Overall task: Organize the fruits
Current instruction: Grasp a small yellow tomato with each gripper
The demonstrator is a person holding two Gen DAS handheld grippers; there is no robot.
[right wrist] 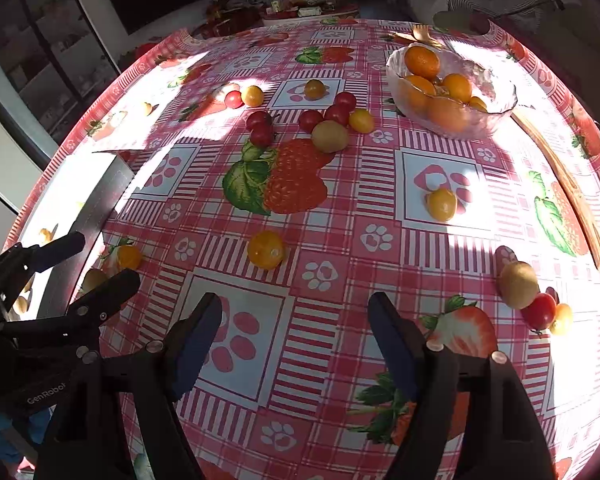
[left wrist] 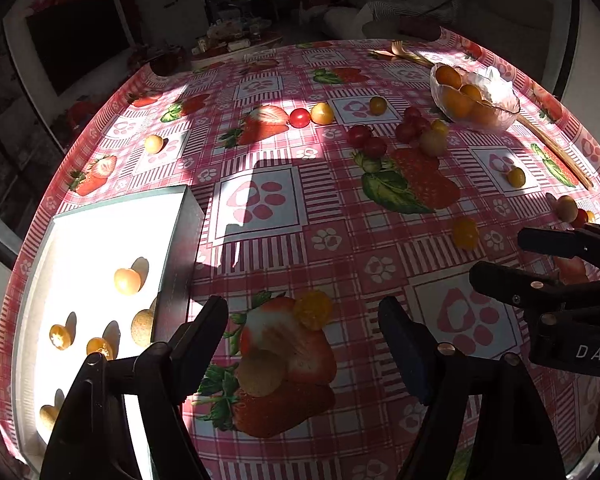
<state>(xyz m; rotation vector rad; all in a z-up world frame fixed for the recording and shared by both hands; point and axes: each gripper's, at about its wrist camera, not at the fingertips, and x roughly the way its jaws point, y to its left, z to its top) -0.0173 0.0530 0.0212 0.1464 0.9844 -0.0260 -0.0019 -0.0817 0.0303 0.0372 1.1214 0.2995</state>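
I judge I'm between picks: both tongs are empty, so the step in hand is choosing the next fruit to carry off the desk (right wrist: 440,248).

My left tongs (left wrist: 302,320) stand wide apart with nothing between them, poised over a yellow tomato (left wrist: 313,309) and a tan round fruit (left wrist: 260,374) lying on the printed strawberry. The white tray (left wrist: 100,240) sits just beside them at nine o'clock, already holding several small yellow and tan fruits.

My right tongs (right wrist: 294,314) are equally wide and hold nothing. The nearest loose piece is the yellow-orange tomato (right wrist: 265,249) at about twelve o'clock from the tips, near them. The glass bowl (right wrist: 496,80) of oranges lies well apart at one o'clock.

The next move, as I read it, calls for lowering the left tongs around the yellow tomato and closing gently, as it will likely roll.

That tomato looks nearly round, so I can't tell a long axis. The other yellow tomato (right wrist: 442,204) is slightly oval, running roughly twelve to six.
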